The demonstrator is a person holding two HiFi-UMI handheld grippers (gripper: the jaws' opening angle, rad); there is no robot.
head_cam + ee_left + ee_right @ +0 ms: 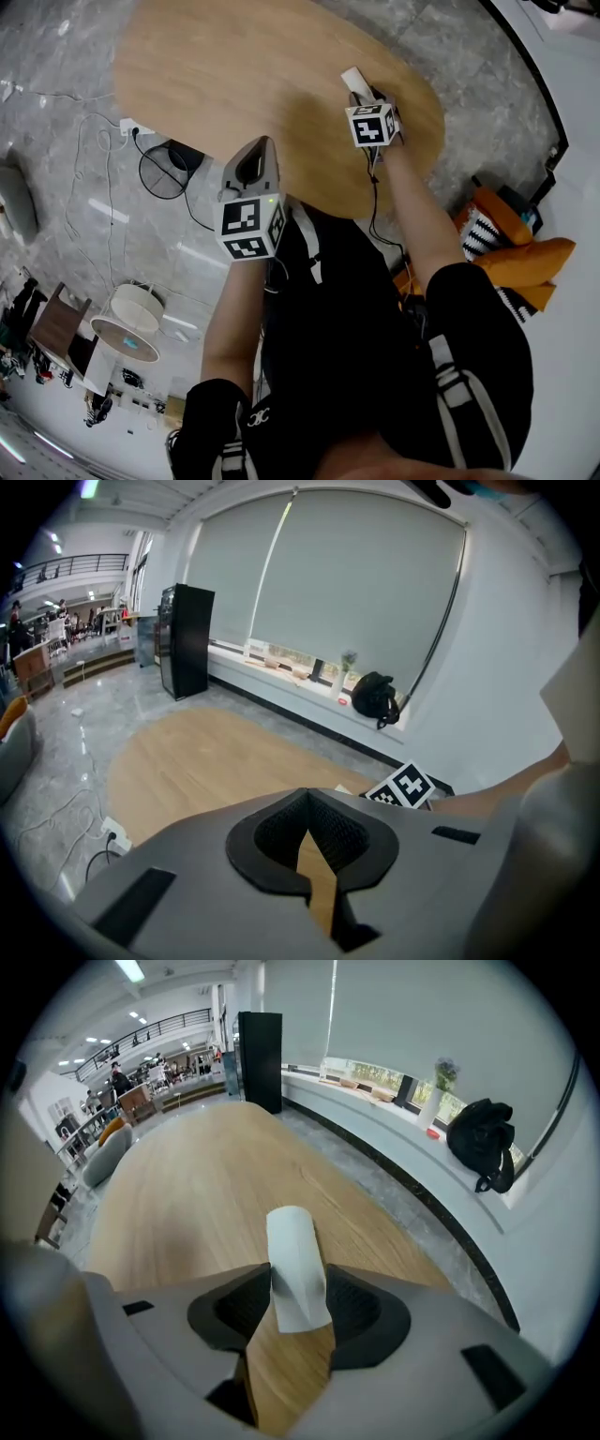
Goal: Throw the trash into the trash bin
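At the bench's (234, 75) three o'clock, the paper roll (292, 1241) is best centred in the released right gripper (292, 1277) before clenching.

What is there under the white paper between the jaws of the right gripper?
The wooden table shows beyond and below the white paper. The spot directly beneath it is covered by the paper.

matt wood-grain table (234, 75); smooth white paper (295, 1269); glossy stone-look floor (56, 187).
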